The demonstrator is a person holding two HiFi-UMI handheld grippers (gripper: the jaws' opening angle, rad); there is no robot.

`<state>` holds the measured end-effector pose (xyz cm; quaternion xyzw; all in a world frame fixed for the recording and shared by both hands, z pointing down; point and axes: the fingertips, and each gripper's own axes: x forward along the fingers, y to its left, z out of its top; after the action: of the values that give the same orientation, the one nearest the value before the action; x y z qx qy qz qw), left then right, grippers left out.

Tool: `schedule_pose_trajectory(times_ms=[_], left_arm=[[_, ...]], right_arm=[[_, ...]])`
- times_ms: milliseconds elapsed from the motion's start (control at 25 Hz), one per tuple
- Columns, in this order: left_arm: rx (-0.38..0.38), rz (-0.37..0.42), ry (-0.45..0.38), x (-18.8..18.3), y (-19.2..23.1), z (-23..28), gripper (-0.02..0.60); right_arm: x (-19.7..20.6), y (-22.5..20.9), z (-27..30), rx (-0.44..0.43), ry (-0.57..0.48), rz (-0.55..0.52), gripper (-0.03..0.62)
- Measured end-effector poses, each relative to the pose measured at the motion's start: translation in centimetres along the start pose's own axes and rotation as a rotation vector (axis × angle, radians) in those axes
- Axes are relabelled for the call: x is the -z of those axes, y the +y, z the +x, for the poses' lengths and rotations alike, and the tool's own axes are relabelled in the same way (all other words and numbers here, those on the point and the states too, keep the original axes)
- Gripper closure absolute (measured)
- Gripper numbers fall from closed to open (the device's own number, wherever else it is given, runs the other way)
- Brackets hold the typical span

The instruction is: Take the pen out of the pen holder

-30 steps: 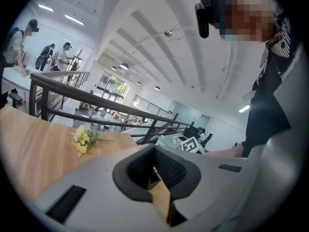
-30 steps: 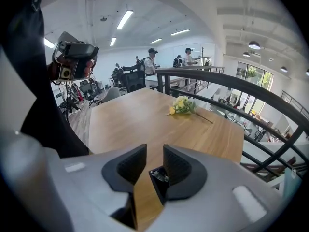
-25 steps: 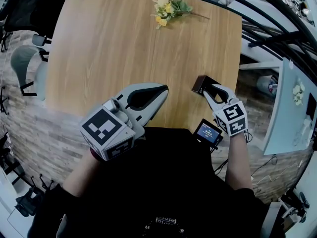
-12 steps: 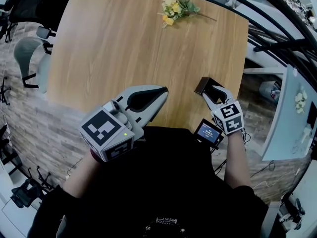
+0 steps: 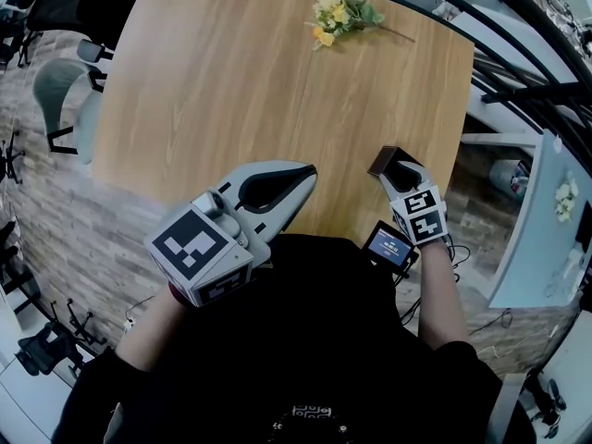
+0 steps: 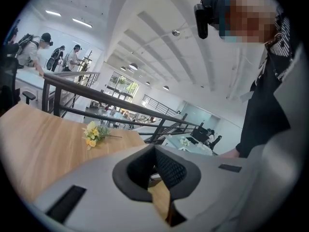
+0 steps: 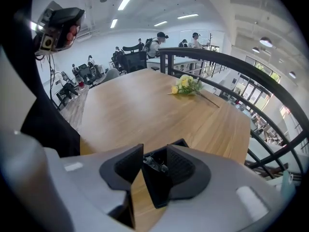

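Tabletop [image 5: 231, 81] of pale wood, seen from above, with the dark pen holder [image 5: 382, 158] standing close to its near right corner, by the edge where the person stands. The right tool [image 5: 396, 172] points steeply down over the holder. Its jaws have just been opening and now stand wide, one on each side of the holder. In the right gripper view the holder [image 7: 155, 190] rises between the two ribbed pads without either one pressing on it. The pen [image 7: 155, 164] is in the holder, and its metal-clipped top shows at the holder's mouth. The left tool [image 5: 308, 170] hovers low over the near edge of the tabletop, well to the left of the holder. In the left gripper view its tips [image 6: 154, 148] meet with nothing between them. A bunch of yellow and white flowers [image 5: 340, 12] lies at the far side of the tabletop, well apart from both tools. A small lit screen [image 5: 388, 245] sits beside the right hand, just off the tabletop's near edge. A dark railing [image 7: 231, 76] curves beyond the tabletop.
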<state>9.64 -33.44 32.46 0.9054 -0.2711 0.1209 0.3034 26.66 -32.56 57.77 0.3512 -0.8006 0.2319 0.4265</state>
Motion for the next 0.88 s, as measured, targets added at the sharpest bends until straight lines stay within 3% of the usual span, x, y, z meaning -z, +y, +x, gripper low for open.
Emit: schedule_pose_trajectory(times_ms=[240, 480, 560, 880], left_arm=[[-0.016, -0.009, -0.001, 0.3, 0.1, -0.2, 0.597], [-0.027, -0.008, -0.007, 0.4, 0.0, -0.5, 0.597], [-0.029, -0.009, -0.008, 0.5, -0.1, -0.6, 0.597], [-0.017, -0.004, -0.015, 0.4, -0.5, -0.5, 0.597]], right_arm=[[0.0, -0.2, 0.7, -0.02, -0.014, 0.12, 0.456], [-0.1, -0.5, 1.3, -0.006, 0.0, 0.139, 0.471], [-0.1, -0.6, 1.1, 0.012, -0.001, 0.142, 0.557], [0.5, -2.6, -0.7, 0.105, -0.014, 0.134, 0.559]])
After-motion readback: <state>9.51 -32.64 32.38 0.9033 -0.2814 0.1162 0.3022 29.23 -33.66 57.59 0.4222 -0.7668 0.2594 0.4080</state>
